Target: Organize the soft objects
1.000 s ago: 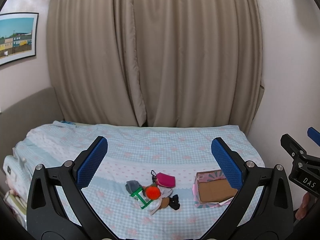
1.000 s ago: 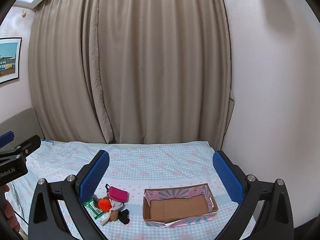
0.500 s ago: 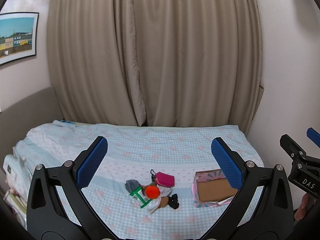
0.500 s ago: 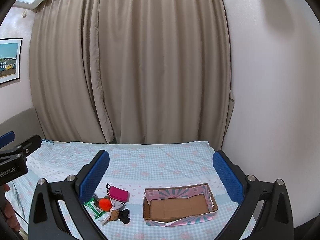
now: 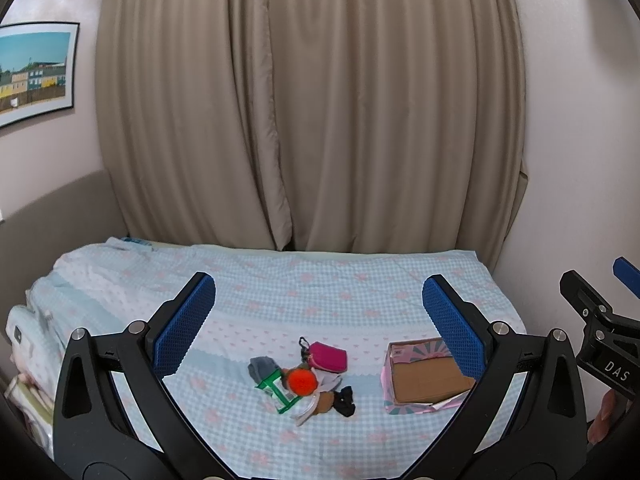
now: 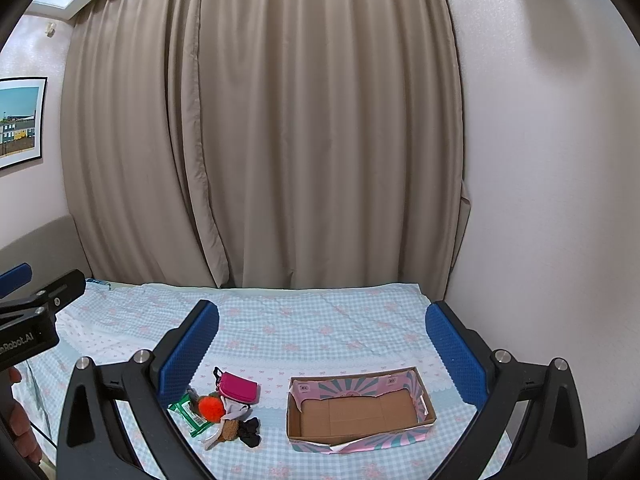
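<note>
A small pile of soft things lies on the bed: a pink pouch (image 5: 328,356), an orange pompom (image 5: 302,381), a grey sock (image 5: 262,367), a green packet (image 5: 280,392), a brown plush piece (image 5: 326,400) and a black sock (image 5: 346,400). An open pink-and-teal cardboard box (image 5: 424,380) stands to their right, with nothing in it (image 6: 356,410). The pile also shows in the right wrist view (image 6: 224,408). My left gripper (image 5: 318,320) is open and empty, well above and short of the pile. My right gripper (image 6: 322,344) is open and empty, high above the box.
The bed has a light blue checked cover (image 5: 320,288). Beige curtains (image 5: 312,120) hang behind it, a wall (image 6: 540,200) bounds it on the right, and a framed picture (image 5: 36,72) hangs on the left. Folded bedding (image 5: 24,340) lies at the left edge.
</note>
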